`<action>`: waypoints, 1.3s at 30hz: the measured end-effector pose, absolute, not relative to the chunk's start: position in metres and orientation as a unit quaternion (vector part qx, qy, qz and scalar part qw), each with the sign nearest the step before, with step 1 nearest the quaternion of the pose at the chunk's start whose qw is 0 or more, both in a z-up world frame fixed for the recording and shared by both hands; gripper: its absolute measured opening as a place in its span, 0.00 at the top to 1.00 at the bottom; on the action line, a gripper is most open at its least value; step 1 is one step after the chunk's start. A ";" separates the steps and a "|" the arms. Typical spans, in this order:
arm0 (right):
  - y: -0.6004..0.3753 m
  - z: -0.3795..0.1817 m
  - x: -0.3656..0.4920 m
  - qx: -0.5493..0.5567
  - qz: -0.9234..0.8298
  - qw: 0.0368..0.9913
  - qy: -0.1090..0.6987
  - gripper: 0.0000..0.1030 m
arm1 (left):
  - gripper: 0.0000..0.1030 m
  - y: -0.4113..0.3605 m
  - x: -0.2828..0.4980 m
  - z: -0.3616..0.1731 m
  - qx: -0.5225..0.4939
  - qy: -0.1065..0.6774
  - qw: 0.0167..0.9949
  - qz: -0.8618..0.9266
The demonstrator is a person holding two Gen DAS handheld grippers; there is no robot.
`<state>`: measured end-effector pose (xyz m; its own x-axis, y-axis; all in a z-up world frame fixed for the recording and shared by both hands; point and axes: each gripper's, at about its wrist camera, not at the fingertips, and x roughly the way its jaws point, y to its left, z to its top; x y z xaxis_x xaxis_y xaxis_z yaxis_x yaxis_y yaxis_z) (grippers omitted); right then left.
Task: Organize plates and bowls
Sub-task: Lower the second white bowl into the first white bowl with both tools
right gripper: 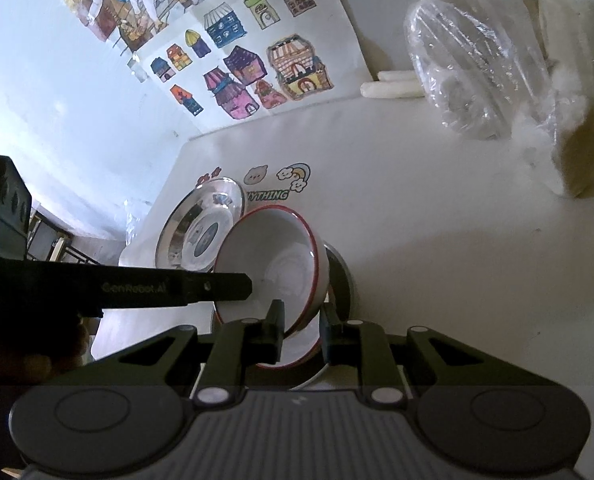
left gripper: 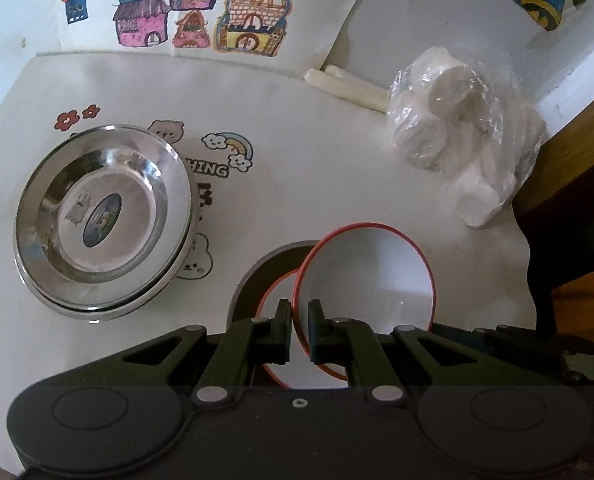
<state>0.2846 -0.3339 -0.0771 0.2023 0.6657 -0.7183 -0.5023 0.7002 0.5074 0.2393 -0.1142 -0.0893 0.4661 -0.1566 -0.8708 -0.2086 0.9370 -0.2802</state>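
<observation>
A white bowl with a red rim (left gripper: 369, 276) is held tilted above a second red-rimmed white bowl (left gripper: 283, 296) that sits in a dark bowl with a grey rim (left gripper: 253, 276). My left gripper (left gripper: 299, 330) is shut on the tilted bowl's near rim. In the right wrist view the same tilted bowl (right gripper: 281, 264) has its rim between the jaws of my right gripper (right gripper: 303, 332), which look closed on it. The left gripper's finger (right gripper: 201, 286) reaches in from the left. Stacked steel plates (left gripper: 105, 216) lie at left and show in the right wrist view (right gripper: 201, 228).
A clear plastic bag of white rolls (left gripper: 457, 132) lies at the back right, with white sticks (left gripper: 349, 84) behind it. Children's drawings (left gripper: 201, 8) lean on the wall. The white table cover (left gripper: 337, 184) ends at the right at a wooden edge (left gripper: 569, 160).
</observation>
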 end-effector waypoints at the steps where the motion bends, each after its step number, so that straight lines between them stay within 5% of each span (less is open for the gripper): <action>1: -0.333 -0.077 0.284 0.080 0.379 0.771 0.506 0.80 | 0.92 -0.114 0.238 -0.090 -0.177 0.517 0.837 0.016; 39: -0.318 -0.091 0.292 0.059 0.395 0.733 0.550 0.79 | 0.92 -0.109 0.239 -0.101 -0.173 0.561 0.809 0.040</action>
